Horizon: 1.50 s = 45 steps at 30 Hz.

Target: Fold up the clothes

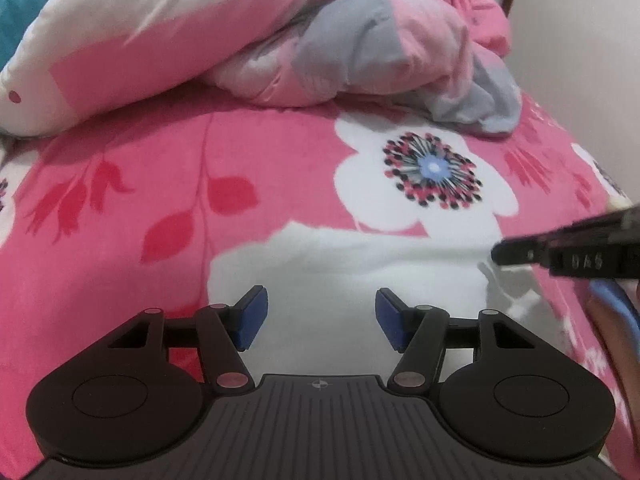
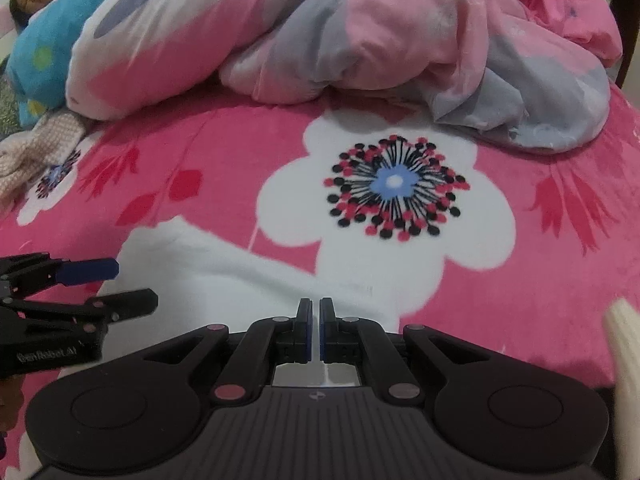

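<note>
Pretty even indoor light, soft and a bit flat, no harsh glare anywhere. Both views bend hard at the edges, typical fisheye. The left view looks smeared: the flower print [image 1: 434, 170] is soft and the other gripper [image 1: 568, 254] is streaked. The right view is sharper, with its flower print [image 2: 394, 184] crisp. Shadows are faint.

Both wrist views look steeply down, close over the bed [image 1: 160, 184]; they share the white flower [image 1: 428, 176] at twelve and the quilt [image 2: 360, 40] behind.
</note>
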Available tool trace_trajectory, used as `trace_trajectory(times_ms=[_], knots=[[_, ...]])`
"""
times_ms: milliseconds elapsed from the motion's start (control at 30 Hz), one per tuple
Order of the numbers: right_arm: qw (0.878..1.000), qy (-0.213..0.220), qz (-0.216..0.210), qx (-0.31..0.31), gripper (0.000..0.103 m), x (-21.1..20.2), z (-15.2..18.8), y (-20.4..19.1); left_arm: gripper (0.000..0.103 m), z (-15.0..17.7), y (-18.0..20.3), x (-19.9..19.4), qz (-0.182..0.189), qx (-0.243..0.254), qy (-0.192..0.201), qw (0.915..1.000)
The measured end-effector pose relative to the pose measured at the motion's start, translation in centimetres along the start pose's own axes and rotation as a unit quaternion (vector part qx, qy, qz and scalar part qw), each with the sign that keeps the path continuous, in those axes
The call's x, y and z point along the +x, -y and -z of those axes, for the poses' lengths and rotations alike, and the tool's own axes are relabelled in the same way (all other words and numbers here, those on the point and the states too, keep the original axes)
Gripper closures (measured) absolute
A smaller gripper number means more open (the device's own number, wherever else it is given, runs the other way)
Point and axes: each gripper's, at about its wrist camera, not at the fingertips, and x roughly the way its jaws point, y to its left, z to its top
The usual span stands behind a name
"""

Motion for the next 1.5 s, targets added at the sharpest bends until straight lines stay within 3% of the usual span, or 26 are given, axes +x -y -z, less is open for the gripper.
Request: trace_trajectory(times_ms=[100,467,600,700,833,933,1300,1400,1500], knots=[[1.0,-0.022,0.001,0.013,0.102,2.4,0.3,0.5,0.042,-0.2,-0.9,2.9,-0.012,-0.015,-0.037,0.9991],[1.0,-0.025,0.006,0.01,0.102,2.7,0.5,0.3,0.039,0.1,-1.4,3.0,-0.003,-0.015,-0.029,0.9995],[1.0,-0.004,0.005,0.007,0.102,1.5,-0.3,-0.3,0.038,0.2,-1.4,3.1,-0.001,-0.012,-0.027,0.9996],[1.0,0.02,-0.019,-0.001,0.101,0.8,-0.8,-1.1,0.036,0.2,-1.3,3.1,-0.002,-0.009,-0.026,0.9996],[1.0,-0.023,-0.002,-0.003,0.102,4.0,-0.6,-1.5,0.035,0.1,-1.2,3.1,-0.001,-0.012,-0.028,0.9995],[0.999,-0.022,-0.014,0.042,0.103,4.1,-0.6,-0.6,0.035,-0.1,-1.3,3.0,0.001,-0.012,-0.03,0.9995],[0.998,-0.014,0.014,0.064,0.101,-2.0,1.3,-1.6,0.025,0.1,-1.1,-2.4,0.031,0.017,-0.019,0.9992],[0.997,-0.026,0.021,0.067,0.101,-1.5,2.2,-2.1,0.025,1.0,-0.9,-3.1,0.05,0.033,-0.033,0.9976],[0.997,-0.041,0.033,0.06,0.102,0.3,3.0,-2.5,0.023,2.6,-0.2,-1.7,0.068,0.064,-0.072,0.993]])
